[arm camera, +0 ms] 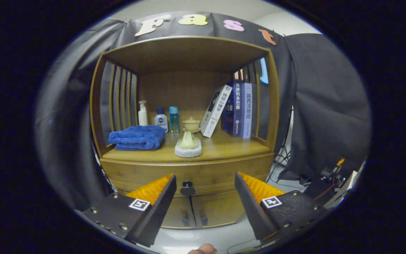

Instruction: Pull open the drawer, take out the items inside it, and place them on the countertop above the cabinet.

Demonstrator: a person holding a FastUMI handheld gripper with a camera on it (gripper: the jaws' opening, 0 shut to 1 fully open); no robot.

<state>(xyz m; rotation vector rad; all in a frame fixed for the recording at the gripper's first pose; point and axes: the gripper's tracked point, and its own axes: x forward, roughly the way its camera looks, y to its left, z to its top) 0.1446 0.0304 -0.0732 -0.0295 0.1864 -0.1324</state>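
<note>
A wooden cabinet (pixel 189 106) stands ahead of me against the black cloth wall. Its drawer (pixel 220 174) is closed, with a dark round knob (pixel 187 188) in the middle of its front. My gripper (pixel 204 181) is open, held short of the drawer, and the knob shows between the two fingers, nearer the left one. Nothing is held. The countertop (pixel 231 146) lies just above the drawer. What the drawer holds is hidden.
On the countertop sit a folded blue towel (pixel 137 137), three bottles (pixel 160 118), a pale teapot on a round coaster (pixel 189 143), a lidded cup (pixel 191 124) and leaning books (pixel 234 109). Two small doors (pixel 196 211) lie below the drawer. Cables and gear (pixel 330 176) at right.
</note>
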